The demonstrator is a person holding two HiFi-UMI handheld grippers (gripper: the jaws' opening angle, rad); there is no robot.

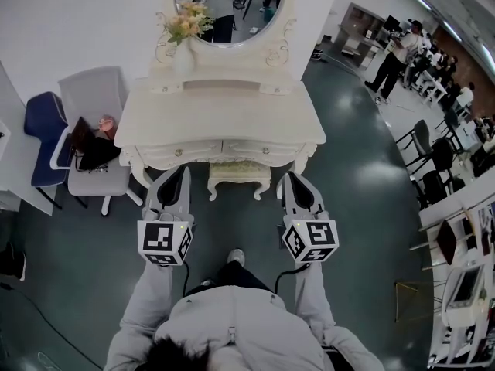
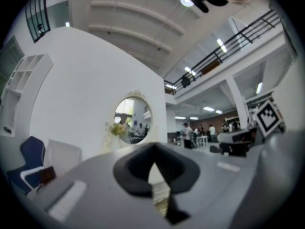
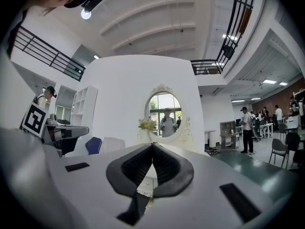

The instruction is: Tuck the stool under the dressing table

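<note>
The white dressing table (image 1: 224, 122) with its oval mirror (image 1: 232, 6) stands straight ahead. The cream stool (image 1: 240, 178) sits partly under the table's front edge, its near side still showing. My left gripper (image 1: 180, 170) is left of the stool and my right gripper (image 1: 288, 176) right of it. Both are held level, apart from the stool, shut and empty. In the left gripper view the shut left gripper (image 2: 153, 157) points toward the mirror (image 2: 131, 119). The right gripper view shows the shut right gripper (image 3: 152, 149) below the mirror (image 3: 164, 113).
A grey office chair (image 1: 97, 141) carrying dark items and a blue chair (image 1: 42, 130) stand left of the table. A vase of flowers (image 1: 186, 23) is on the tabletop. Several people (image 1: 398, 56) stand at the back right, with desks and chairs (image 1: 452, 207) along the right.
</note>
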